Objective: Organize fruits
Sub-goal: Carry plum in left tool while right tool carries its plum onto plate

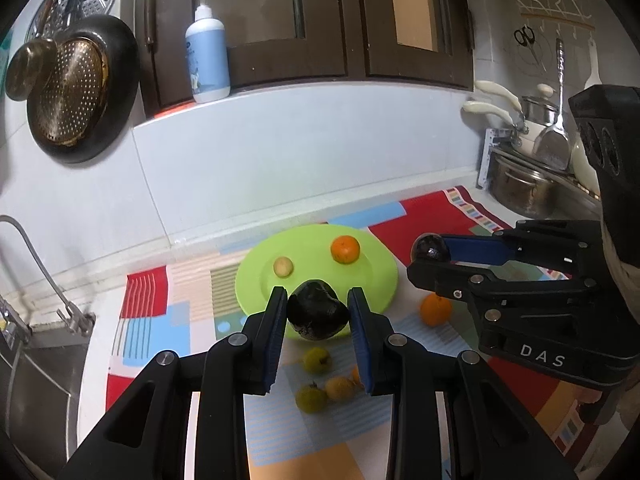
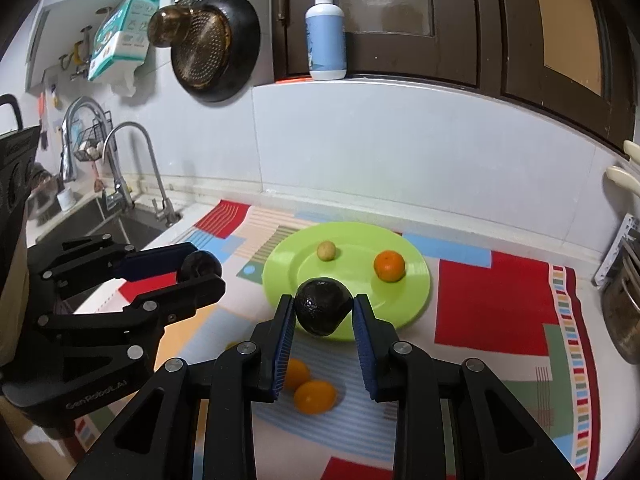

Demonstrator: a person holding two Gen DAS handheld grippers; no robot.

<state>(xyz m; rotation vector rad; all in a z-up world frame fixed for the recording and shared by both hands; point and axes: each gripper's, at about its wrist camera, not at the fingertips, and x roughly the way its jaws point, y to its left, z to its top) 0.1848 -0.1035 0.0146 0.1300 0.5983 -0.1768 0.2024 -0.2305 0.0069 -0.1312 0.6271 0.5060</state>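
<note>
Left gripper point(image 1: 318, 304): jaws closed on a dark avocado point(image 1: 316, 316), pads pressing its two sides. Right gripper point(image 2: 324, 308): jaws likewise clamped on a second avocado point(image 2: 323, 306). Both fruits are carried clear of the patterned mat point(image 2: 496, 300).

Green plate point(image 2: 416, 300): directly beyond both grippers, at 12 o'clock. It holds an orange point(image 2: 389, 266) and a small yellow-green fruit point(image 2: 326, 250).

Loose fruit point(image 1: 317, 360) remains on the mat beneath the grippers, at 6 o'clock of the plate.

Step in hand, as judged: transport to the plate. Next move: advance over bare plate surface, lower, then open each jaw without knocking the fruit already placed.
</note>
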